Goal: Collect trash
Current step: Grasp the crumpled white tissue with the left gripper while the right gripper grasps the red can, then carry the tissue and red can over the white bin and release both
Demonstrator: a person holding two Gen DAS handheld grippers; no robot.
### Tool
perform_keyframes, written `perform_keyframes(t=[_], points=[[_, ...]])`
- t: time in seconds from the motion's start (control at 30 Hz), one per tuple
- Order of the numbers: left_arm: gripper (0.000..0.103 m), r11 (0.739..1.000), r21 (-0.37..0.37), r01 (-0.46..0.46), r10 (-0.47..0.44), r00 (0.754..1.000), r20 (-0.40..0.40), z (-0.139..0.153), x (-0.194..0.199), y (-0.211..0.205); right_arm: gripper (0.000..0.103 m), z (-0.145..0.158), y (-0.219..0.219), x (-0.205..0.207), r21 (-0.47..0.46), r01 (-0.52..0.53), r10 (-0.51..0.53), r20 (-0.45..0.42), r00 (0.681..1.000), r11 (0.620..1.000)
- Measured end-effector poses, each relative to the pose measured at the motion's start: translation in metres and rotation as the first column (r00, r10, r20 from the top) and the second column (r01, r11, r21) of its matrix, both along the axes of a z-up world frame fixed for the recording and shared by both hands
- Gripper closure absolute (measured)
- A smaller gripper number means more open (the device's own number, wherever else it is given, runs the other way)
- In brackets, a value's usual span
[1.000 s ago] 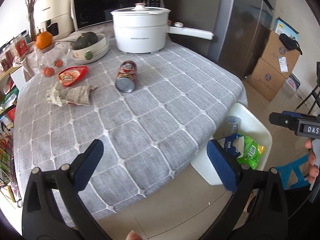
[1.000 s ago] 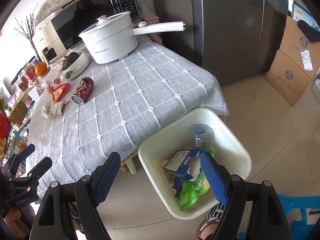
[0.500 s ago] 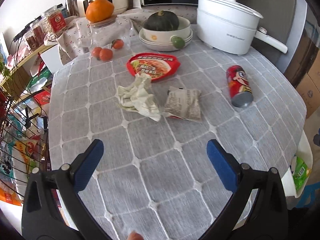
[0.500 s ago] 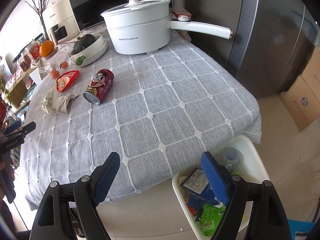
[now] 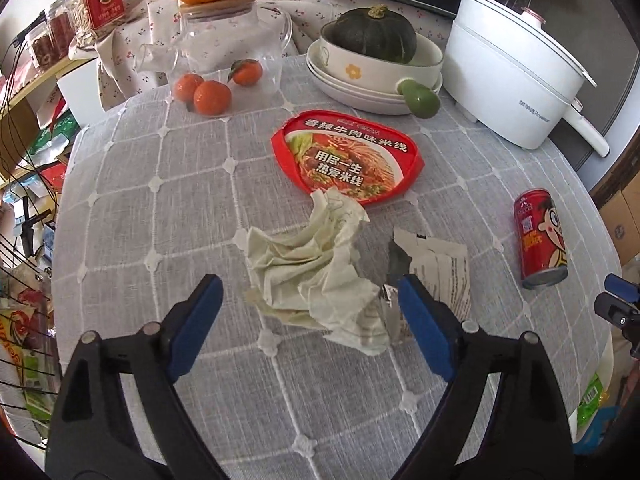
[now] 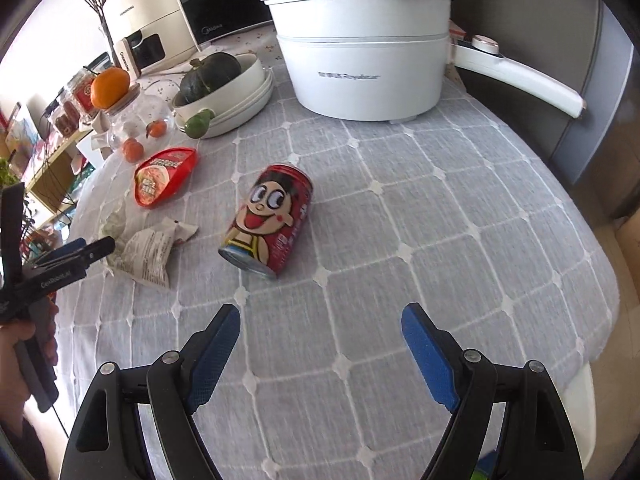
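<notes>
Crumpled tissue point(image 5: 316, 276) on table point(image 5: 160, 208) btwn left gripper point(image 5: 310, 304) fingers, wide, just been closing, no contact | soft, light; pinch mid-bunch | right gripper point(image 6: 320, 332) wide, empty, near can point(image 6: 268, 220)

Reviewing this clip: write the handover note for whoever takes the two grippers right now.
Left gripper: open, jaws just narrowing, straddling the crumpled paper without gripping it.
Right gripper: open, empty, short of the red can lying on its side.
On the table too: torn wrapper, red noodle lid.
Done: bin at the table's edge already holds some trash.
Left: paper, wrapper, lid, can.
</notes>
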State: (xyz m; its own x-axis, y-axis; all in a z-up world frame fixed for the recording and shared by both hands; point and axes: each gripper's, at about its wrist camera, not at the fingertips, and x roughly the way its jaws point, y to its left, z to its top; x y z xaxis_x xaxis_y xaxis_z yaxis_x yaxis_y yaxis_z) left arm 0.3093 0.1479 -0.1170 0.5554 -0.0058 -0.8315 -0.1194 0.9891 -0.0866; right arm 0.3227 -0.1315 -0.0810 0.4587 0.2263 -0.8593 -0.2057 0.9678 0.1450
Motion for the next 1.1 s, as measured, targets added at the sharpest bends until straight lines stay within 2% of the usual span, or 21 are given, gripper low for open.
perform_keyframes(t=[0.1, 0.13, 0.23, 0.37, 0.43, 0.47, 0.5, 0.8, 1.1], points=[[0.03, 0.998, -0.065, -0.021, 0.022, 1.0, 0.014, -0.008, 0.006, 0.01, 0.019, -0.01, 0.02, 0.016, 0.048, -0.004, 0.004, -0.003, 1.0, 0.999], [0.04, 0.996, -0.083, -0.027, 0.029, 0.999, 0.02, -0.009, 0.006, 0.012, 0.019, -0.014, 0.026, 0.021, 0.062, -0.005, 0.006, -0.007, 1.0, 0.998], [0.044, 0.994, -0.106, -0.032, 0.038, 0.998, 0.055, -0.01, 0.006, 0.016, 0.019, -0.024, 0.04, 0.032, 0.088, -0.001, 0.002, -0.013, 1.0, 0.996], [0.05, 0.996, -0.089, -0.02, 0.027, 0.996, 0.081, -0.009, 0.002, 0.015, 0.019, -0.032, 0.048, 0.041, 0.095, 0.013, -0.012, -0.011, 1.0, 0.995], [0.053, 0.997, -0.079, -0.016, 0.023, 0.996, 0.088, -0.007, 0.0, 0.014, 0.027, -0.036, 0.047, 0.044, 0.09, 0.028, -0.027, -0.014, 1.0, 0.996], [0.054, 0.997, -0.075, -0.014, 0.021, 0.996, 0.092, -0.006, -0.001, 0.013, 0.042, -0.037, 0.046, 0.045, 0.092, 0.028, -0.026, -0.019, 0.999, 0.995], [0.054, 0.997, -0.072, -0.011, 0.018, 0.995, 0.097, -0.004, -0.004, 0.011, 0.046, -0.037, 0.045, 0.045, 0.096, 0.024, -0.022, -0.023, 0.999, 0.995], [0.056, 0.999, -0.039, 0.022, -0.016, 0.99, 0.14, 0.03, -0.036, -0.009, 0.048, -0.003, 0.019, 0.018, 0.077, 0.019, -0.022, 0.031, 0.999, 0.997], [0.056, 0.991, -0.04, 0.126, -0.117, 0.974, 0.193, 0.07, -0.089, -0.06, 0.049, 0.038, -0.027, -0.038, 0.034, 0.022, -0.024, 0.049, 0.999, 0.999]])
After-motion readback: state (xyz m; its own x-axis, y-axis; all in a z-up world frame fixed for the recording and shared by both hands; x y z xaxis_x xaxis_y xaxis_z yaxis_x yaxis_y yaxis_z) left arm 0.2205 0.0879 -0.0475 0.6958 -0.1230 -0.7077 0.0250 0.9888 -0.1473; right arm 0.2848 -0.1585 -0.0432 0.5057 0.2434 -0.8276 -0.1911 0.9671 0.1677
